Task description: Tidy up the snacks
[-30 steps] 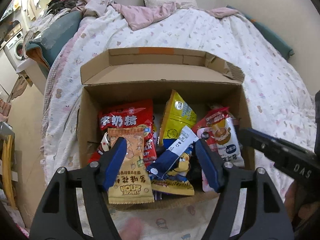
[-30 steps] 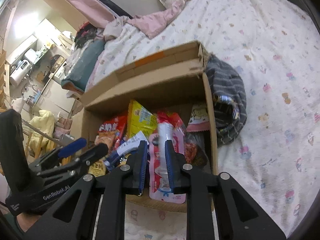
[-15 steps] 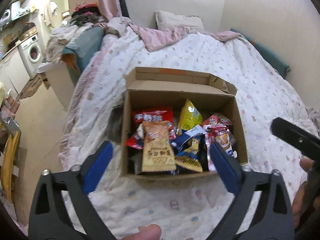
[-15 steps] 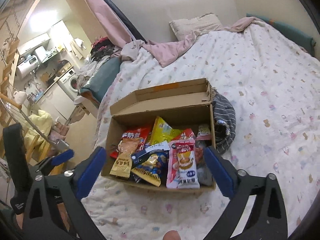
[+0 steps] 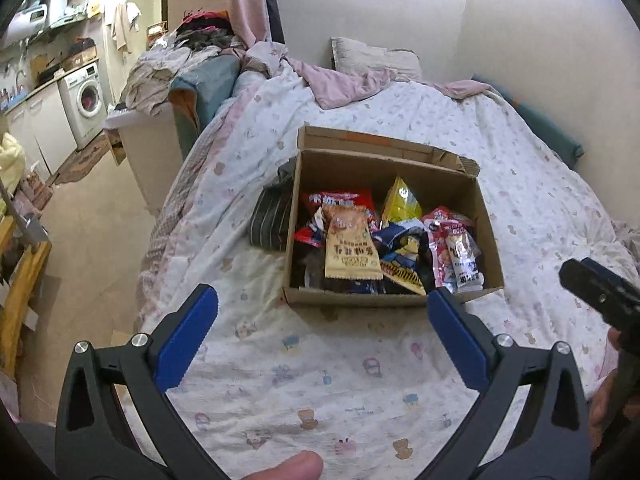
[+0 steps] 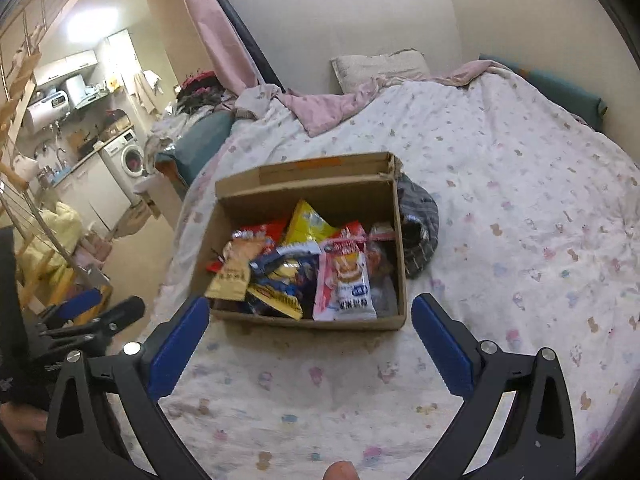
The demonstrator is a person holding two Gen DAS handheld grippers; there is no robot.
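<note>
An open cardboard box [image 5: 384, 300] [image 6: 304, 322] sits on the bed, packed with several snack packets. Among them are a tan packet [image 5: 350, 246] [image 6: 234, 272], a red one [image 5: 340, 200], a yellow one [image 5: 400, 200] [image 6: 310, 222], a dark blue one [image 5: 400, 246] and a pink-and-white one [image 5: 458, 256] [image 6: 346, 276]. My left gripper [image 5: 322, 328] hangs open over the bedspread, short of the box's near wall, with nothing between its fingers. My right gripper [image 6: 310, 336] is open too, just before the box and empty.
The bed [image 5: 320, 380] carries a patterned white cover. A dark striped cloth [image 5: 270, 220] [image 6: 416, 232] lies against the box's side. Pink bedding and a pillow [image 6: 376, 68] lie at the far end. Floor and a washing machine [image 5: 86, 96] are to the left.
Both grippers have pulled back and up from inside the box and opened wide. The right one let go of the pink-and-white packet, which now lies in the box.
</note>
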